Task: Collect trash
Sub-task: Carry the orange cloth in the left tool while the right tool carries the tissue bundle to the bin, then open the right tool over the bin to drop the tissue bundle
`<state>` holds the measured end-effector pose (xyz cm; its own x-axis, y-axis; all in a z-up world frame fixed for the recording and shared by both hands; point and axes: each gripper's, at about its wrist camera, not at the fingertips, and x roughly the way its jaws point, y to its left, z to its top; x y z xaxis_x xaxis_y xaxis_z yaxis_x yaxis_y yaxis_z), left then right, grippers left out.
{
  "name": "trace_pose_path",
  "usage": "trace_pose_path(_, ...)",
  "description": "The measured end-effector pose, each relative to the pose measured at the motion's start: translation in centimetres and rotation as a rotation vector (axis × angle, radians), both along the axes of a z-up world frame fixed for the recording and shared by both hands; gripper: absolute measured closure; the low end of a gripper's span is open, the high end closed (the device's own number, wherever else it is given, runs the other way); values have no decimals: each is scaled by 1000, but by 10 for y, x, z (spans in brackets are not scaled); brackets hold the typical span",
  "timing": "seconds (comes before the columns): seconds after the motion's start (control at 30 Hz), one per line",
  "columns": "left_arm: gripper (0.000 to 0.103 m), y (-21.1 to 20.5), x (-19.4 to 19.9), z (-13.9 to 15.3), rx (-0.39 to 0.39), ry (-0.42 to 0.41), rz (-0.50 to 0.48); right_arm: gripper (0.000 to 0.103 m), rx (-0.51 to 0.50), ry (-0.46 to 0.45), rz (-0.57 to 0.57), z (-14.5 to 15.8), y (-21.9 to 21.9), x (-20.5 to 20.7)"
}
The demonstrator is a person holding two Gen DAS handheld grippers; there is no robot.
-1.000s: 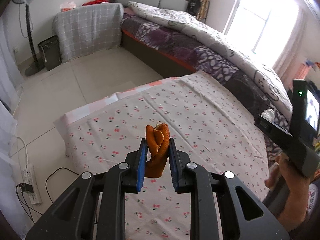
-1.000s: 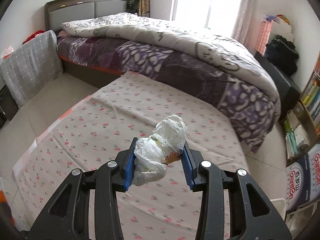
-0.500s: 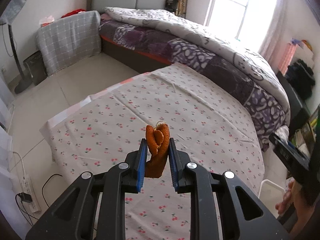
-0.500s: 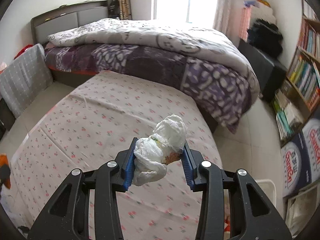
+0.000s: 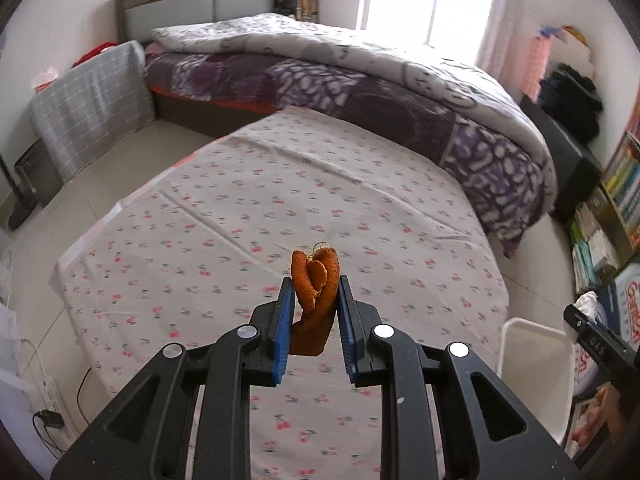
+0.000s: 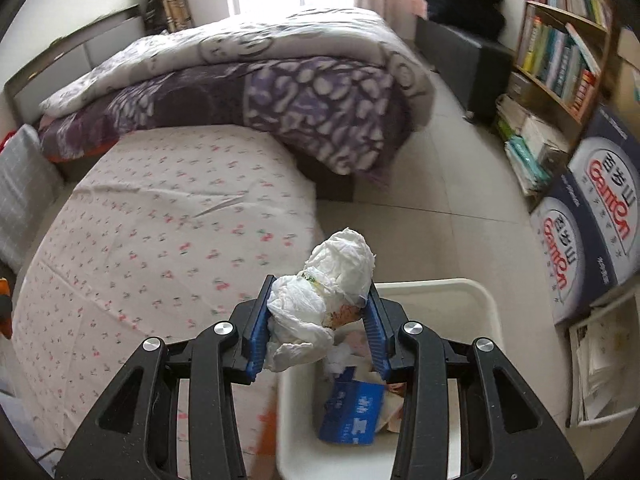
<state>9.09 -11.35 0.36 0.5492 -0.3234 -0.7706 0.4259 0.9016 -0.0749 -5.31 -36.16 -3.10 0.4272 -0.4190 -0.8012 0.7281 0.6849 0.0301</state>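
Over the white bin [image 6: 472, 292], the right gripper [image 6: 318, 320] clamps a crumpled tissue wad [image 6: 332, 280] ready to drop, while the left gripper [image 5: 314, 312] pinches orange peel [image 5: 314, 292] above the floral-sheeted table [image 5: 280, 184] beside that bin, awaiting its turn.

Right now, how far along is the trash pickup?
Done: white bin already holds a blue carton. In hand: right gripper, above the bin, clamps a white wad; left gripper clamps orange peel over the floral sheet. Left: drop both.
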Motion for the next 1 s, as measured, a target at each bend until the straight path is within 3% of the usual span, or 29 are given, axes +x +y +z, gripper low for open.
trace_pose_path(0.3,80,-52,-40,-1,-16,-53,-132,63,50,-46,-69,7,-32,-37)
trace_pose_path(0.77,79,-124,-101,-23,-18,-35,-350,62,83,-21,-125,2,-64,-76)
trace_pose_path(0.9,79,-142,-118,-29,-11,-33,-403,58,93,-25,-145,3,-71,-85)
trace_pose_path(1.0,79,-153,-128,-33,-6,-23,-435,42,92,-28,-169,4,-75,-91)
